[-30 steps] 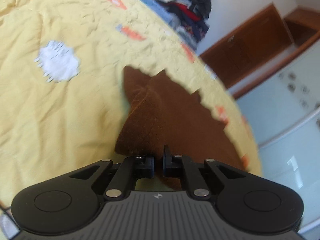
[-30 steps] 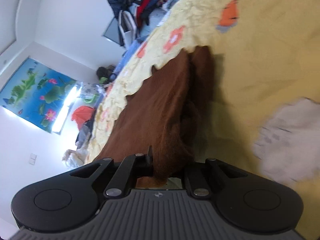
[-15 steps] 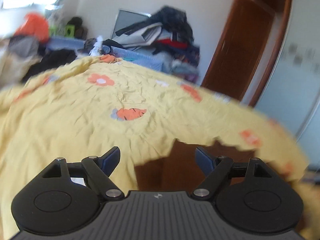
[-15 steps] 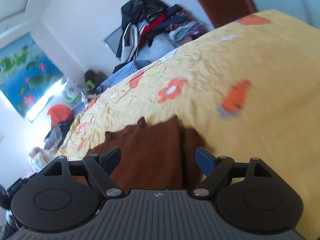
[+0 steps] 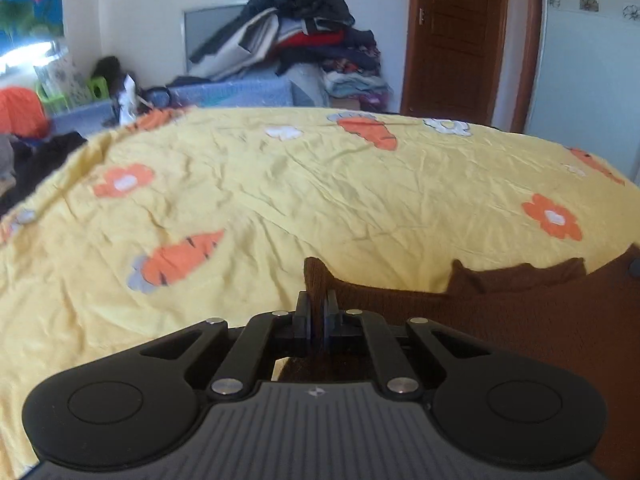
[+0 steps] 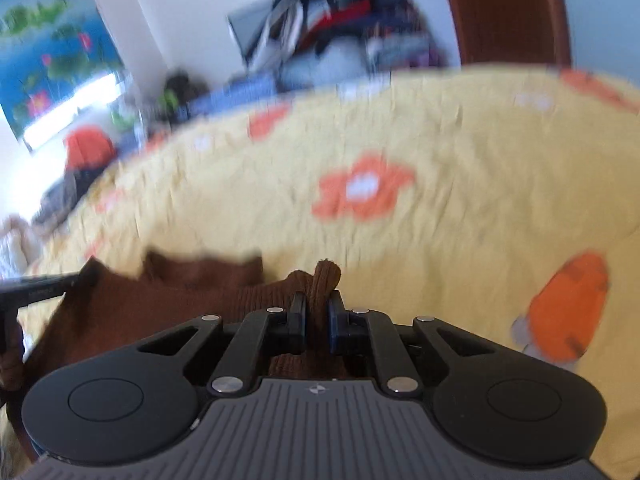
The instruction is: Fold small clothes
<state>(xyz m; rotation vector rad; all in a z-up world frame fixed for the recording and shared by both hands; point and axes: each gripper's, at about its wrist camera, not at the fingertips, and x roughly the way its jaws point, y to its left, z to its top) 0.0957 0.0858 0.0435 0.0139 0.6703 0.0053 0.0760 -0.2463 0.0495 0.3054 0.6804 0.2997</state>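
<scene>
A small brown knitted garment [image 5: 500, 320] lies on the yellow bedsheet [image 5: 320, 184], low and to the right in the left wrist view. My left gripper [image 5: 317, 304] is shut on its left edge, and a fold of the knit sticks up between the pads. In the blurred right wrist view the same brown garment [image 6: 160, 300] stretches to the lower left. There my right gripper [image 6: 317, 308] is shut on a bunched corner that pokes up above the fingers. The cloth below both grippers is hidden.
The sheet [image 6: 440, 152] has orange flower and carrot prints and spreads wide ahead of both grippers. Beyond the bed are a tall pile of clothes [image 5: 304, 28], a brown door [image 5: 456, 36] and clutter by the left wall [image 5: 24, 112].
Both grippers let go of the garment, rolled level and opened wide half a second ago. Now each has shut again on a new spot along the garment's edge.
</scene>
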